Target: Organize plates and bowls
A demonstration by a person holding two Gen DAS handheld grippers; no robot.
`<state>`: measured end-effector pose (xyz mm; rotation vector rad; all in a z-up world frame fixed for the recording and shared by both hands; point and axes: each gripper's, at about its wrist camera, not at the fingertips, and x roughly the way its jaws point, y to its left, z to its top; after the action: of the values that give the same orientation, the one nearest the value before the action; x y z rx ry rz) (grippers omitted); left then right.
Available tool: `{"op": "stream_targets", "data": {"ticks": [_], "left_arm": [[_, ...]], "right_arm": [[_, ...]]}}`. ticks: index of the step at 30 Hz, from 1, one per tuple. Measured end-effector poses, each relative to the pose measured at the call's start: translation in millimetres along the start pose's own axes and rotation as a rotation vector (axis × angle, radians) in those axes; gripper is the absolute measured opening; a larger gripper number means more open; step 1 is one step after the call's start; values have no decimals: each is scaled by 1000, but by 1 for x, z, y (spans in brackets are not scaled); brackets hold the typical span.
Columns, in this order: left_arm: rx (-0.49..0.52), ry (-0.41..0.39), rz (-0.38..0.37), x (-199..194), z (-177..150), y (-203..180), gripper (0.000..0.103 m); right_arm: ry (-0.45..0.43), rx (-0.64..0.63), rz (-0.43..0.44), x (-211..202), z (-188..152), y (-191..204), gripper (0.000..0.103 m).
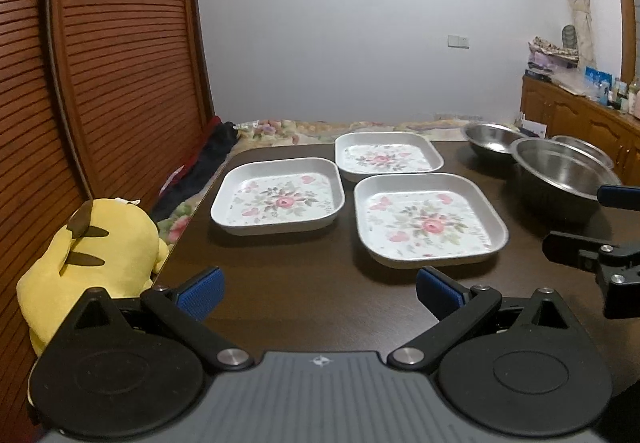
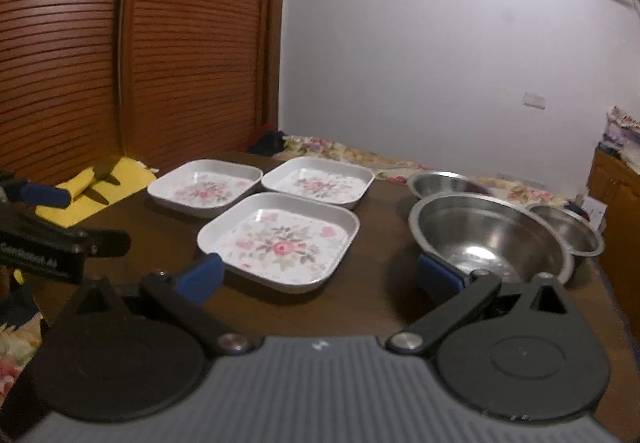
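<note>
Three square white plates with a pink flower print lie flat on the dark wooden table: a left plate, a far plate and a near plate. To their right stand three steel bowls: a large one, a far one and a small one. My left gripper is open and empty, just short of the near plate. My right gripper is open and empty, between the near plate and the large bowl.
A yellow plush toy sits off the table's left edge by a brown slatted door. A flowered bedspread lies behind the table. A wooden cabinet with clutter stands at the right.
</note>
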<state>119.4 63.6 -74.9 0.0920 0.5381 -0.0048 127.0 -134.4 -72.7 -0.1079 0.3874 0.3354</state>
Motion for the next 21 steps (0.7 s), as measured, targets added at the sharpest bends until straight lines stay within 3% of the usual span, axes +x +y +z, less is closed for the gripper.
{"op": "stream_targets", "data": {"ticks": [2,5,12,17,21], "left_arm": [[2,13,-10,10,1,3,101],[-17,28,-42,24,5,8,95],[-53,47,-112,53,19,10,84],[-81,39,-180,70,30,13,80],[-77,47,-214,87,38,13,65]], "right_arm": [[7,3,16,7,1,-1,102],[22,11,38,21,2,0,87],[90,75,65,54,4,-2,69],[120,78,28,72,9,-3,57],[145,89,-8,85,10,-3,54]]}}
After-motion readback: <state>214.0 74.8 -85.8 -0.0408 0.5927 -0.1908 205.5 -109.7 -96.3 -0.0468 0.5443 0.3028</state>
